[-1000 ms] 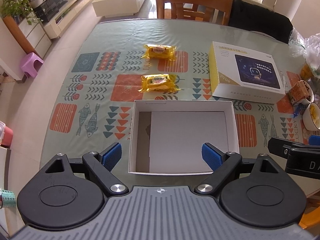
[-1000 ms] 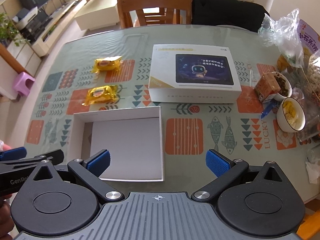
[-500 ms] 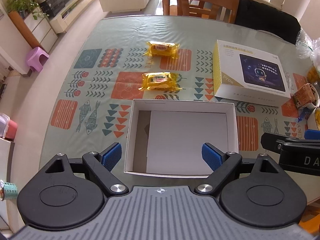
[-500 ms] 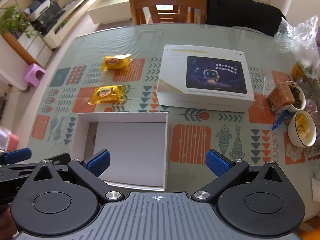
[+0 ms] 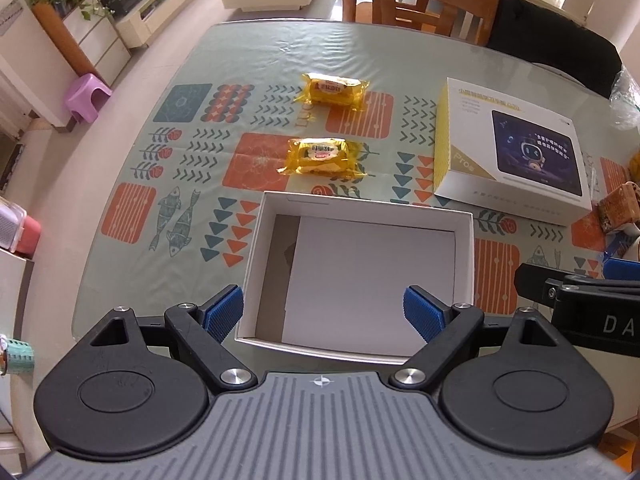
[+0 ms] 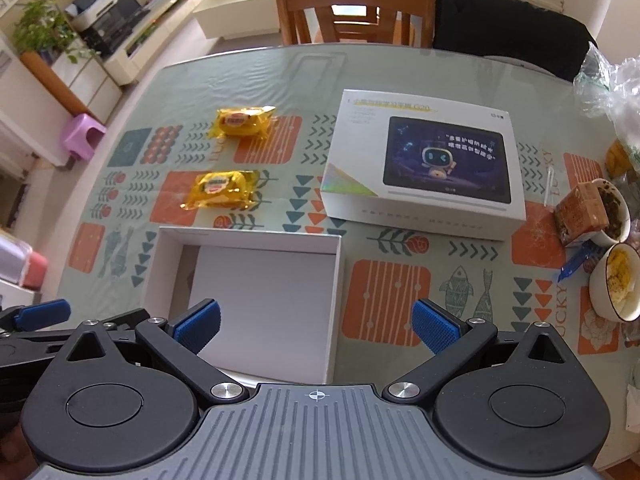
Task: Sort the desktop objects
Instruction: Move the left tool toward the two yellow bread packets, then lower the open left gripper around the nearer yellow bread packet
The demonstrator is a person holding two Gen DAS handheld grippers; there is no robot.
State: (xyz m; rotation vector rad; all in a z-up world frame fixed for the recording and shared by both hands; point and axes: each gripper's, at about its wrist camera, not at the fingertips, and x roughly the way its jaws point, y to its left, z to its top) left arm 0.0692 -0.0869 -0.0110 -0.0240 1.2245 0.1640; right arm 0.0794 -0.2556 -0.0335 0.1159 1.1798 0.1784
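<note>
An open white box [image 5: 464, 224] sits near the table's front edge; it also shows in the right wrist view [image 6: 336, 264]. Two yellow snack packs lie beyond it, the near one [image 5: 322, 156] [image 6: 222, 190] and the far one [image 5: 332, 90] [image 6: 242, 122]. A white tablet box [image 5: 512, 148] [image 6: 428, 164] lies to the right. My left gripper [image 5: 324, 314] is open and empty, high above the white box's near side. My right gripper [image 6: 316, 326] is open and empty above the box's right edge.
Two bowls of food [image 6: 614, 284] and a brown carton [image 6: 582, 212] stand at the right table edge, with plastic bags [image 6: 608, 84] behind. Wooden chairs [image 6: 352, 12] stand at the far side. A purple stool [image 5: 86, 94] is on the floor left.
Both grippers have risen and pulled back a little, so more of the table shows. Nothing on the table has moved.
</note>
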